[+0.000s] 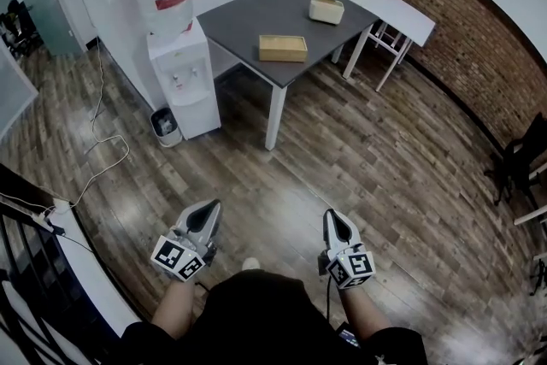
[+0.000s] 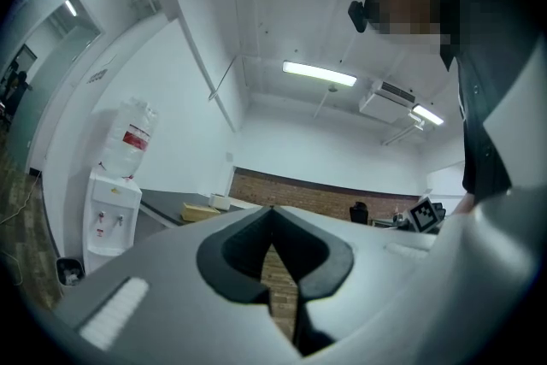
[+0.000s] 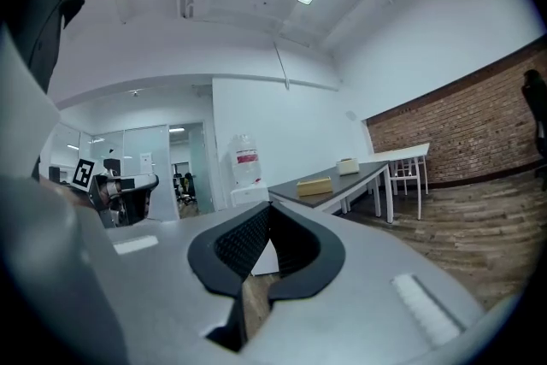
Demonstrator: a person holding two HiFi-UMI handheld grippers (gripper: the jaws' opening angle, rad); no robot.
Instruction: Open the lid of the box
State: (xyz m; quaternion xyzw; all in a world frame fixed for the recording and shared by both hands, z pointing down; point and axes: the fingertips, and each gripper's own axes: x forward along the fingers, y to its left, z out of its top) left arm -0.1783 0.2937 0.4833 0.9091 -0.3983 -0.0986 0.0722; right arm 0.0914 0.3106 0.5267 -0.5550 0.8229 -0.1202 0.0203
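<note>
1. The box [image 1: 283, 48], flat and tan, lies near the front edge of the grey desk [image 1: 248, 13] and looks closed. A smaller cream container [image 1: 326, 9] sits farther back, apart from it.
2. The box lies well ahead of both tools across open floor, roughly between them, with its long side running across my view.
3. The left gripper [image 1: 203, 218] and right gripper [image 1: 339, 225] both have their jaws clenched on nothing. I judge the right one slightly nearer.
4. The head view shows the box's top, while the right gripper view shows its side face.
</note>
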